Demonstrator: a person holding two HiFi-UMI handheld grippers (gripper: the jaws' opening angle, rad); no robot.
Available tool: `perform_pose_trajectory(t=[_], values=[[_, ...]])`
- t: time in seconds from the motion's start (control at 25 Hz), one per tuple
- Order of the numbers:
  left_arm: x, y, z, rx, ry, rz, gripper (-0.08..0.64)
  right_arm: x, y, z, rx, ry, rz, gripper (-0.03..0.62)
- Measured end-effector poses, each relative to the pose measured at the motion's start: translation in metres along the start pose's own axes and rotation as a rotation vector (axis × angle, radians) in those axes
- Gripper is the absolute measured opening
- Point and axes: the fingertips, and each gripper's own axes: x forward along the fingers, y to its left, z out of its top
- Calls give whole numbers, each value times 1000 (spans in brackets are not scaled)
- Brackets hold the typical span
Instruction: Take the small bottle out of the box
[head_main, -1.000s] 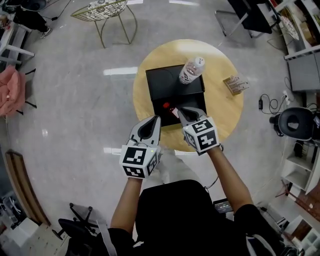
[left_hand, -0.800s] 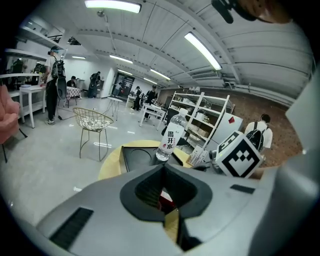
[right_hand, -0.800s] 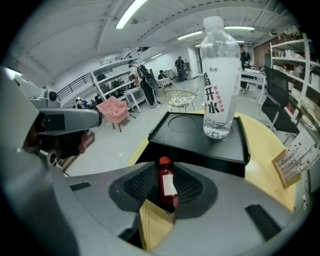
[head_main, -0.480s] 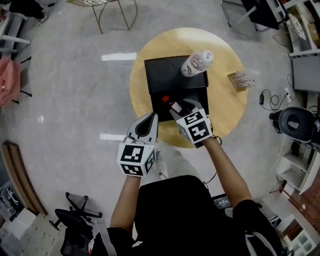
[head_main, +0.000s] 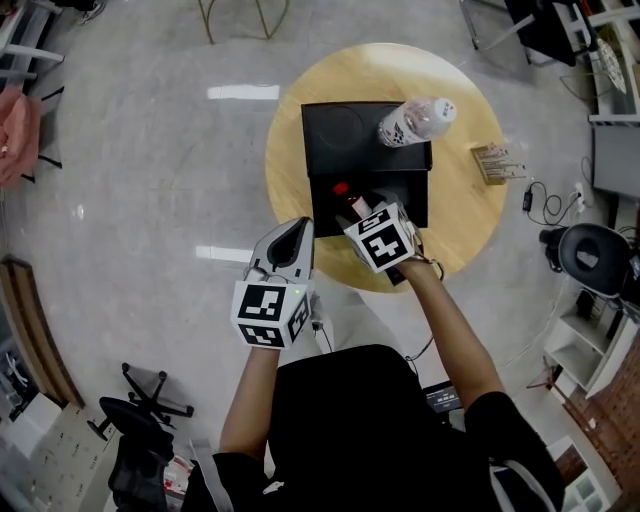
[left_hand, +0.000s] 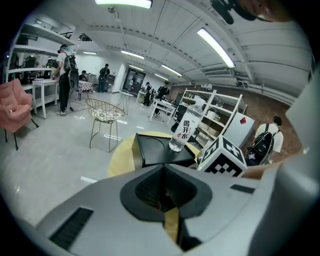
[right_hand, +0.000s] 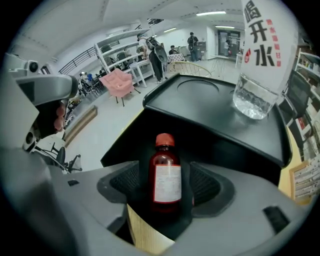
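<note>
A small brown bottle (head_main: 348, 200) with a red cap and white label stands upright in the open black box (head_main: 418, 196) on the round wooden table (head_main: 290, 180). My right gripper (head_main: 362, 208) reaches into the box. In the right gripper view its jaws are opening, with the bottle (right_hand: 165, 180) between the pads and a dark gap on each side, so the right gripper (right_hand: 166, 191) is not pressing it. My left gripper (head_main: 290, 240) hangs shut and empty just off the table's near left edge; its jaws (left_hand: 165, 192) meet at a seam.
A clear water bottle (head_main: 415, 120) stands on the box's flat lid (head_main: 345, 135), also tall in the right gripper view (right_hand: 260, 55). A small cardboard piece (head_main: 497, 160) lies at the table's right. A wire chair (left_hand: 105, 112) stands beyond; an office chair (head_main: 590, 255) at right.
My right gripper moved forward into the box and went from shut to wide open around the small bottle. The left gripper stayed about where it was.
</note>
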Motion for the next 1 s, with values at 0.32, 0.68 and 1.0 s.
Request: perform_pose_trajectory(t=[0.32, 0.68, 1.0], values=[[2, 11, -9, -16, 15, 19, 11, 16, -5, -3, -16, 58, -27, 293], [3, 16, -10, -21, 20, 24, 11, 18, -8, -6, -108, 106, -95, 285], [-1, 17, -7, -15, 15, 23, 11, 16, -9, -6, -122, 127, -107, 224]])
